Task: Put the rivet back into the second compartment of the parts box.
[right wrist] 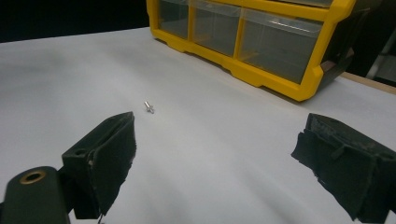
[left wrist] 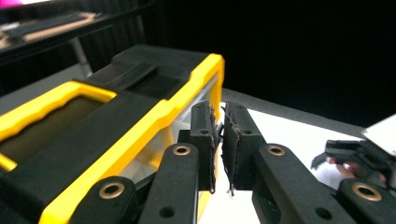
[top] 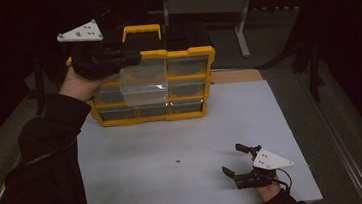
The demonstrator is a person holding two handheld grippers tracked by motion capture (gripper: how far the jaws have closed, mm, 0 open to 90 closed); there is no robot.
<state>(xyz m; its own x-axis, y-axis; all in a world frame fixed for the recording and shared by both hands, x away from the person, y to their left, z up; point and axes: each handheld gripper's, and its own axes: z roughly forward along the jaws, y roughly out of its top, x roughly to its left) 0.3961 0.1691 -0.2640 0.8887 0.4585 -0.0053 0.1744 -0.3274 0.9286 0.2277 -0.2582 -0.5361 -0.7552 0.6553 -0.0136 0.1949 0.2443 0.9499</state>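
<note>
A yellow and black drawer cabinet point(top: 189, 53) stands at the back of the white sheet point(top: 173, 143). One clear plastic drawer point(top: 144, 83) is out in front of its upper middle rows. My left gripper point(top: 132, 58) is at that drawer's upper left rim. In the left gripper view the left gripper point(left wrist: 218, 140) has its jaws pressed nearly together beside the cabinet point(left wrist: 140, 121), seemingly on the thin clear wall. My right gripper point(top: 236, 159) rests wide open near the front right; in its own view the right gripper point(right wrist: 215, 158) holds nothing. A tiny metal screw point(right wrist: 149, 107) lies ahead of it.
The screw point(top: 178, 161) lies alone mid-sheet. Other clear drawers point(right wrist: 275, 42) sit closed in the cabinet. A grey metal frame point(top: 241, 21) stands behind the table, and dark surroundings ring it. A sleeve point(top: 45, 170) covers the left front.
</note>
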